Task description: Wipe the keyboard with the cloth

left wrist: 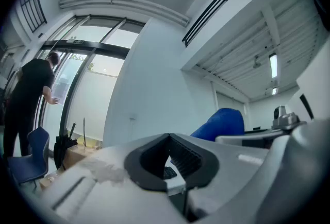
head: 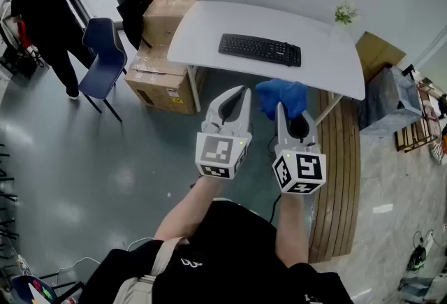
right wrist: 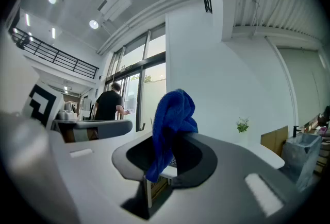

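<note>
A black keyboard (head: pixel 259 49) lies on the white table (head: pixel 209 26) ahead of me. Both grippers hang in the air short of the table's near edge. My right gripper (head: pixel 281 109) is shut on a blue cloth (head: pixel 285 96), which bunches above the jaw tips and hangs down between them in the right gripper view (right wrist: pixel 171 124). My left gripper (head: pixel 244 91) is shut with nothing in it, just left of the cloth. In the left gripper view the cloth (left wrist: pixel 221 122) shows at the right, and a bit of the keyboard (left wrist: pixel 168 171) shows past the jaws.
Cardboard boxes (head: pixel 158 63) and a blue chair (head: pixel 103 54) stand left of the table. A person (head: pixel 43 8) stands at the far-left glass door. A small plant (head: pixel 344 14) sits on the table's far right corner. A wooden bench (head: pixel 339 156) and grey bin (head: pixel 392 100) are on the right.
</note>
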The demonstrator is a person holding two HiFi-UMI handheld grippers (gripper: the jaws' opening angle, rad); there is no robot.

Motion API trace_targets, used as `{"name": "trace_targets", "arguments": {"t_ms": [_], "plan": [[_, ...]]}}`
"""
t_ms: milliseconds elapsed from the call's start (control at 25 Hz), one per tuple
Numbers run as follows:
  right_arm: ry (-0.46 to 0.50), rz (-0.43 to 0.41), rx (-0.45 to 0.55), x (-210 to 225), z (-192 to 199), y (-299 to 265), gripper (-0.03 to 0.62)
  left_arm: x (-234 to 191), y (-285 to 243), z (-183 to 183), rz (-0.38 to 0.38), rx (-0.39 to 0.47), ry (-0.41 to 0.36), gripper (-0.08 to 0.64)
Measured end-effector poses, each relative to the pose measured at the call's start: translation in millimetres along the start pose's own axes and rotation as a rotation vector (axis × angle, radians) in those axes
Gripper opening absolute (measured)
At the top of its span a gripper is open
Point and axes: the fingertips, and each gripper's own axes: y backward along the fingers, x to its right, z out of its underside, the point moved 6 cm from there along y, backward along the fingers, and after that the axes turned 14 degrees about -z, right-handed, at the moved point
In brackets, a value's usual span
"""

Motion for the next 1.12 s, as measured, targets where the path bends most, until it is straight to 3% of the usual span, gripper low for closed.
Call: {"name": "trace_targets", "arguments": {"t_ms": [720, 1120], "plan": [[-0.014, -0.048, -0.011, 48, 17, 12, 0.075, 34, -23, 28, -0.033, -0.023, 0.021, -0.003], [0.033, -0.043, -0.001, 109, 31, -75, 0.075, -5, -123, 61, -0.066, -0.018, 0.044, -0.003]]}}
